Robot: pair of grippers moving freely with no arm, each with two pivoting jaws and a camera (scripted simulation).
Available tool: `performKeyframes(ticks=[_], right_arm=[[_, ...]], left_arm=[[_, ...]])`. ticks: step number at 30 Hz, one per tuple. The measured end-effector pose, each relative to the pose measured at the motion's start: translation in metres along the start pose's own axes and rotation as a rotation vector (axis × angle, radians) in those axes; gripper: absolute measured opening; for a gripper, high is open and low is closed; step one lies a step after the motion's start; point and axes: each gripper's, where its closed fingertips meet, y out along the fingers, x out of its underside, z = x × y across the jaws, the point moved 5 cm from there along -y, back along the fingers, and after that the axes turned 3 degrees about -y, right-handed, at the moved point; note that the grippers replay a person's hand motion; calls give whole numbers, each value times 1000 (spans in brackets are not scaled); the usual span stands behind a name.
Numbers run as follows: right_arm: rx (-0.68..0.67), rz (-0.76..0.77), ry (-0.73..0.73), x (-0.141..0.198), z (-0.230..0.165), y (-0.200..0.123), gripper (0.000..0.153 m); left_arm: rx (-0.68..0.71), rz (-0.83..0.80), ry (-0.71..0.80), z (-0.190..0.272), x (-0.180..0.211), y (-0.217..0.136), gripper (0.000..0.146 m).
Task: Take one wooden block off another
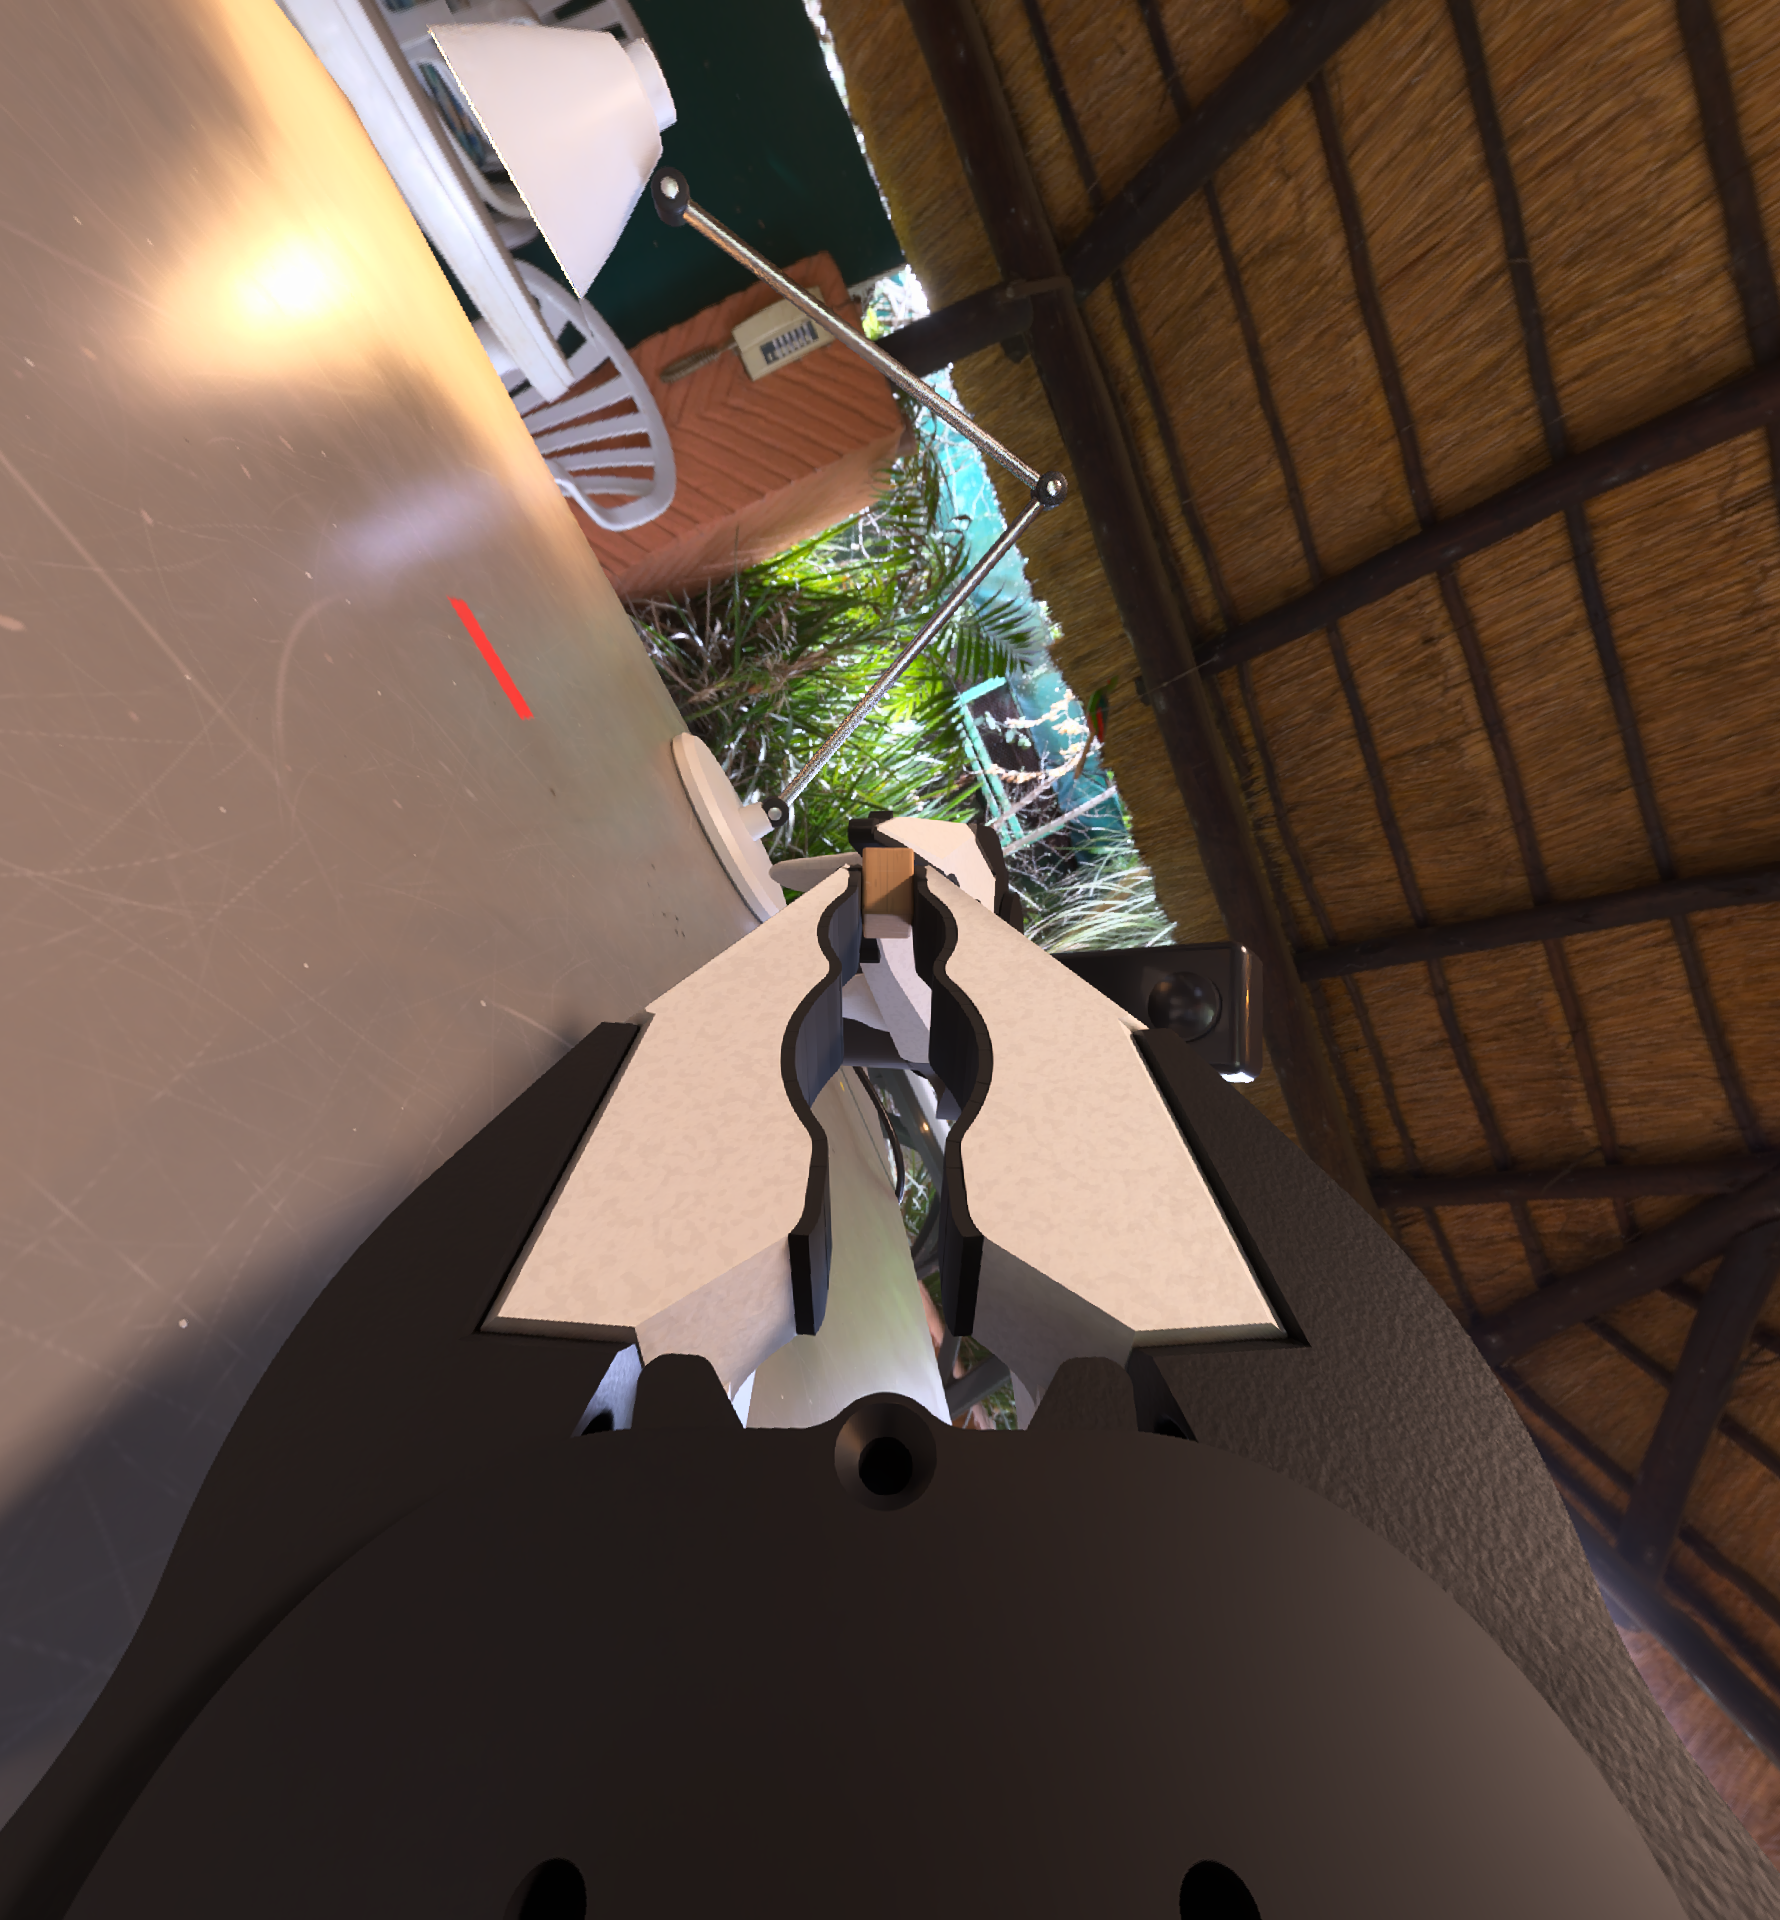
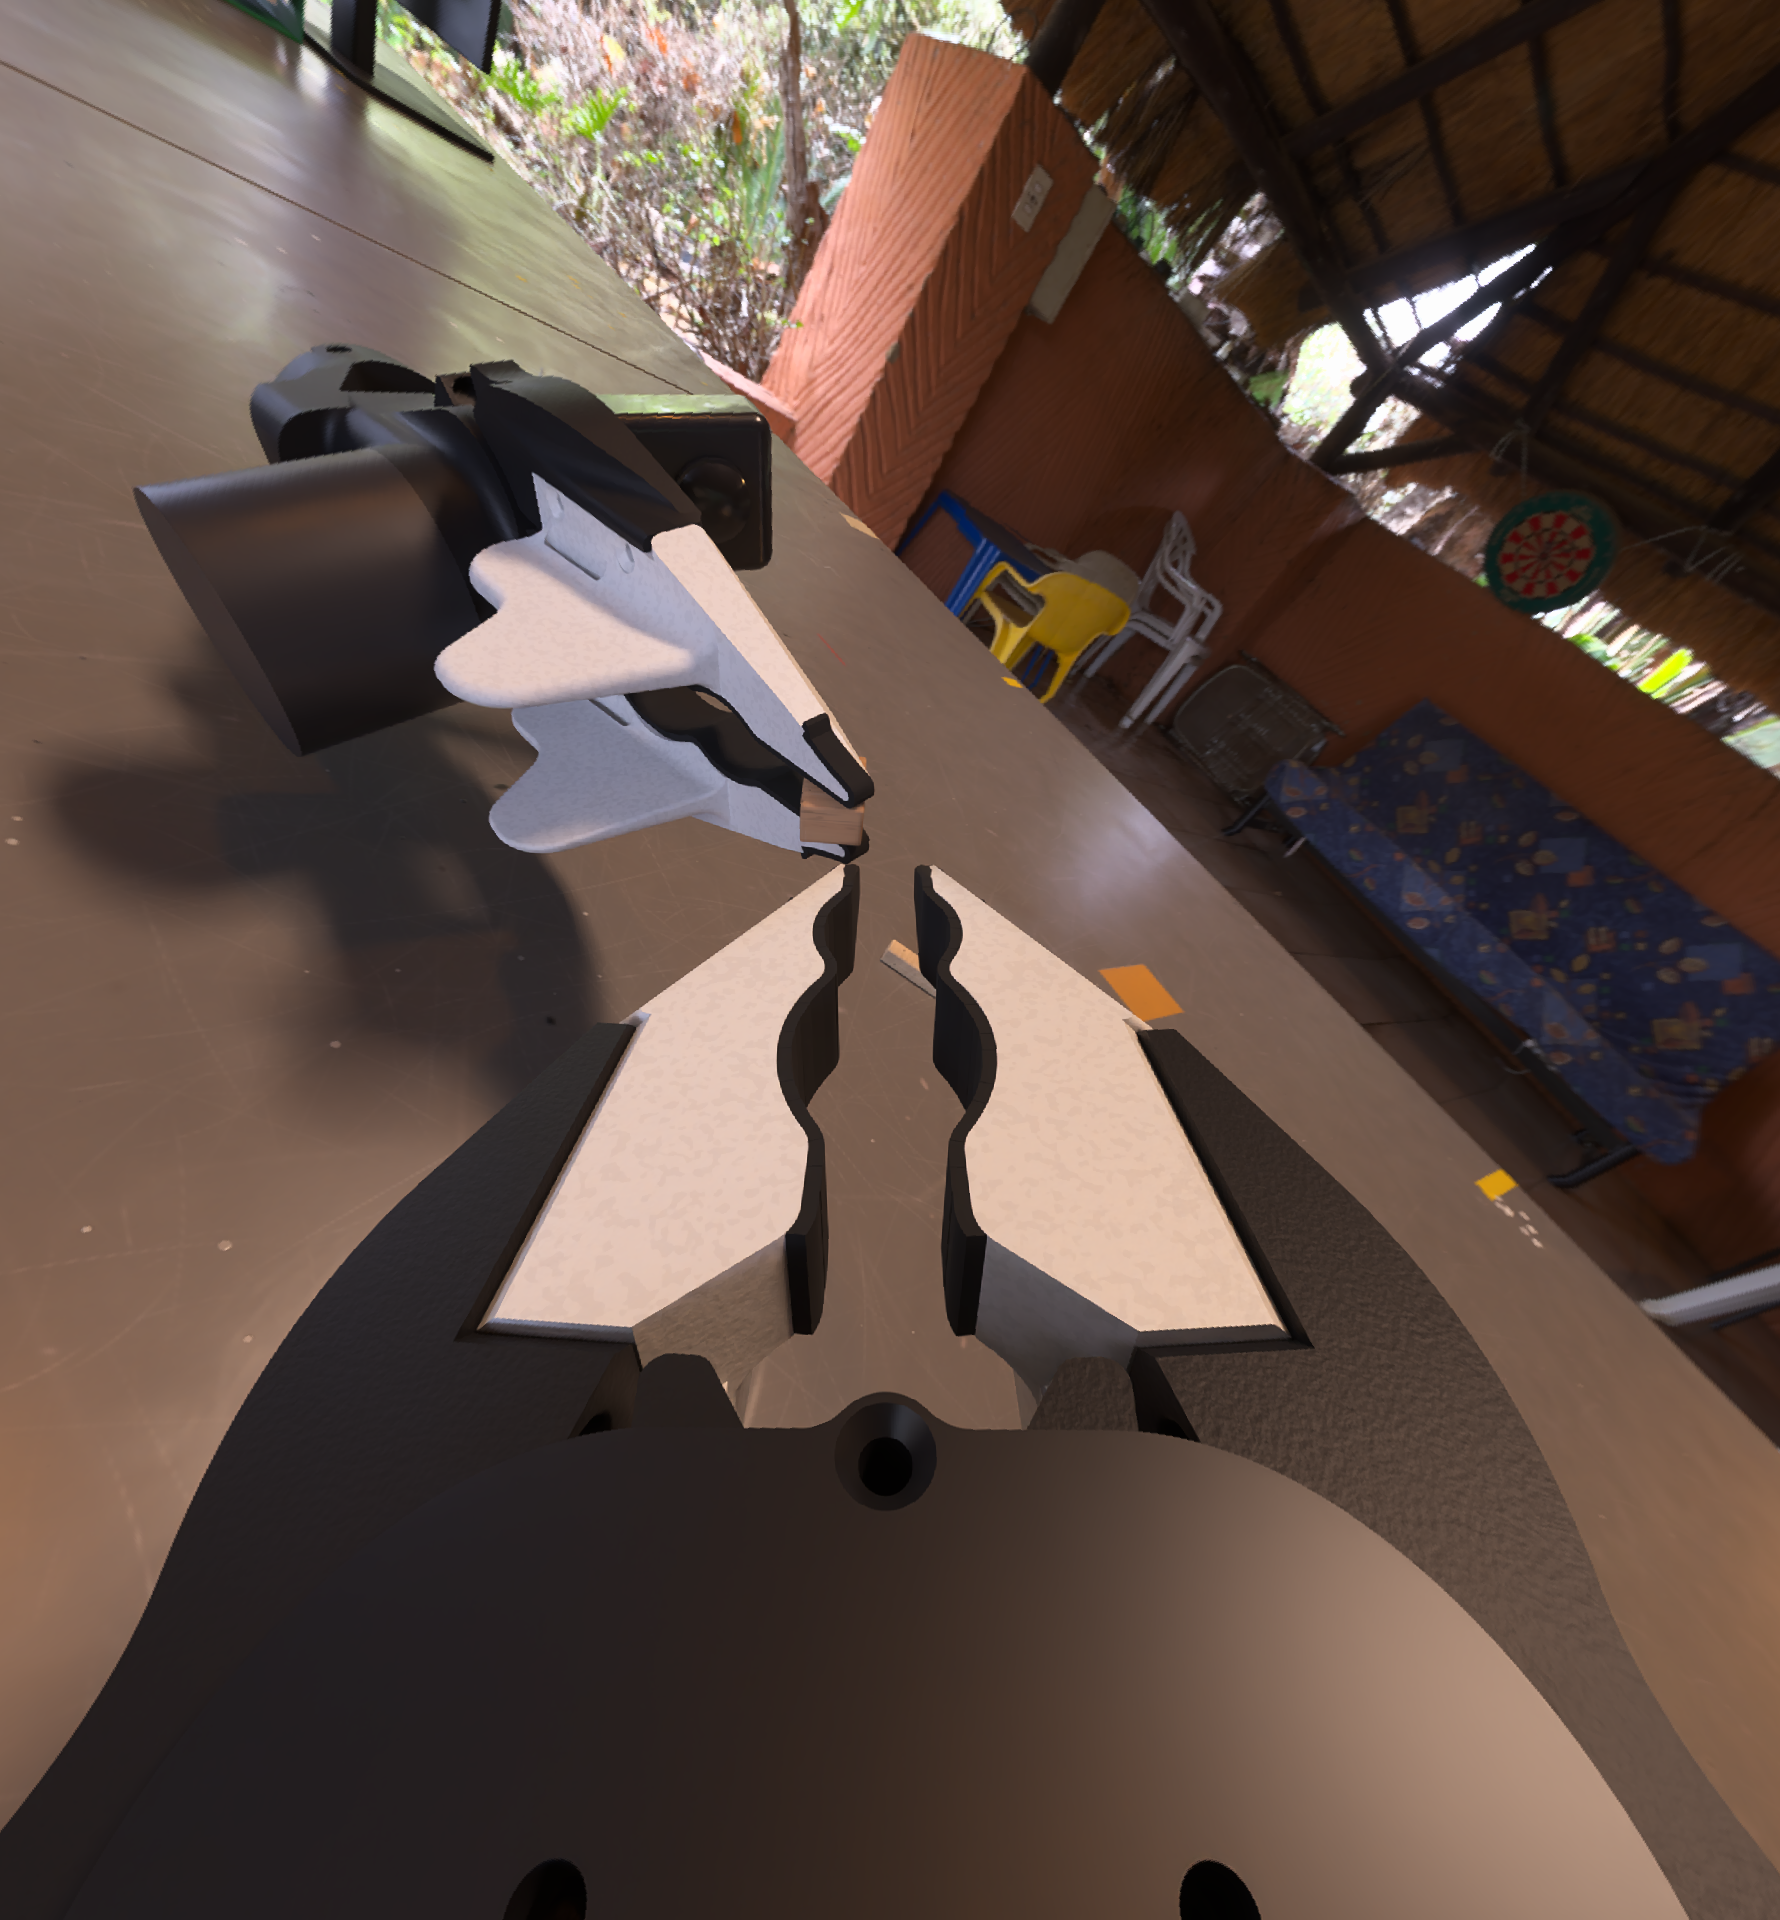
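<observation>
Scratched table (image 1: 190,935) carries a lamp base (image 1: 720,821) (white, round).

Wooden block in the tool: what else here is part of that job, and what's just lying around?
For the job: wooden block; left tool, shut on it; right tool, open, close by.
Just lying about: white lamp; red mark on the table; orange patch.

Left gripper (image 2: 832,826) holds 1 block (image 2: 830,825) above the table (image 2: 242,1039) (right gripper (image 2: 884,883) just beside)
</observation>
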Motion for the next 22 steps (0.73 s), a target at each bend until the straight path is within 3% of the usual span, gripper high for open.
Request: performKeyframes(ticks=[8,13,17,22], right_arm=[[-72,-1,51,2,-3,0,0],[-26,31,71,-1,1,-1,0],[-19,19,75,0,2,0,10],[-11,-1,78,3,1,3,11]], left_arm=[[-44,54,46,-4,-8,-8,8],[-53,47,59,-4,-7,-7,8],[-60,33,74,-4,-5,-4,8],[-53,42,77,-1,-3,-2,8]])
